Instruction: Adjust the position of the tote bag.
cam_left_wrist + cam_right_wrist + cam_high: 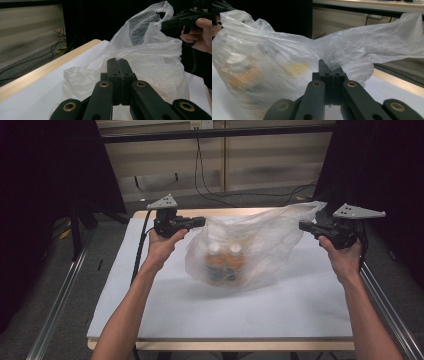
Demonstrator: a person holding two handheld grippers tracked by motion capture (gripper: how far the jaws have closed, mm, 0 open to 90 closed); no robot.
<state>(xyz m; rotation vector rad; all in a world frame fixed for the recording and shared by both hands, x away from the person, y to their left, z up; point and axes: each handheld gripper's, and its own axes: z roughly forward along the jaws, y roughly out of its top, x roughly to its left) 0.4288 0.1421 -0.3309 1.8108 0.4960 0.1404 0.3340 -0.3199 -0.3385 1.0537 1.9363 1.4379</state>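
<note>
Stretching sideways between both grippers, the plastic bag (250,245) sags on the surface (150,305); left gripper (202,222) and right gripper (301,225) fingers pinch its edges shut.

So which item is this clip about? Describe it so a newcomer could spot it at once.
On the white-topped table, look midway between the two hands. There sits a translucent plastic bag, each upper edge pinched by shut tongs, the left tongs and the right tongs. It alone is crinkly and see-through, with two orange white-capped bottles showing inside.
</note>
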